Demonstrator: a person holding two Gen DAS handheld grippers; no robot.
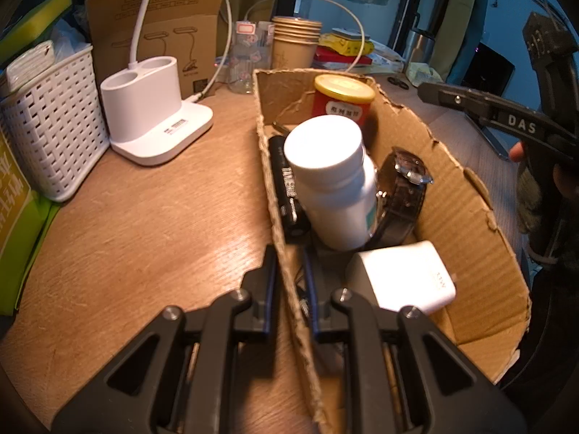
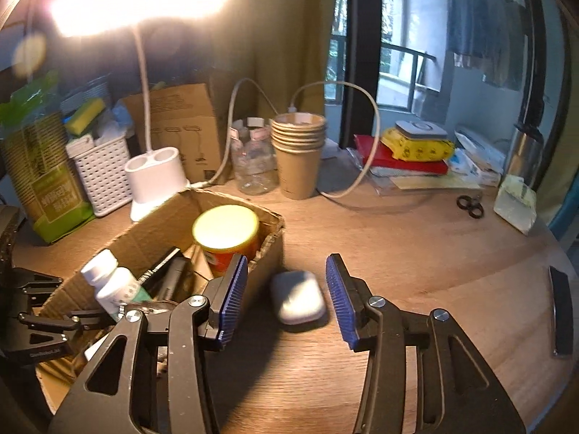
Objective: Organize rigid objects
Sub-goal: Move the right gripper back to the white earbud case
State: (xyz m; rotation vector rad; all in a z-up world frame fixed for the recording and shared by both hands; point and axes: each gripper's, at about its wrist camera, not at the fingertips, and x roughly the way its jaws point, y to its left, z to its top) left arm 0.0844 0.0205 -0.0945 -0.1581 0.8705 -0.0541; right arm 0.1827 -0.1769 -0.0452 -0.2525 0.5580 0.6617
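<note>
The left tongs [image 1: 289,278] clench the box [image 1: 466,195] wall. The right tongs [image 2: 287,296], released, hover over a grey case [image 2: 298,298] lying on the surface [image 2: 416,253] beside the box.

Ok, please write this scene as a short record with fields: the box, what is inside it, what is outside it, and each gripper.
box: torn cardboard box on the wooden table
inside: white bottle, red can with yellow lid, black tube, wristwatch, white charger
outside: grey case lying beside the box
left gripper: shut on the box's side wall
right gripper: open, the grey case seen between its fingers, no contact
</note>
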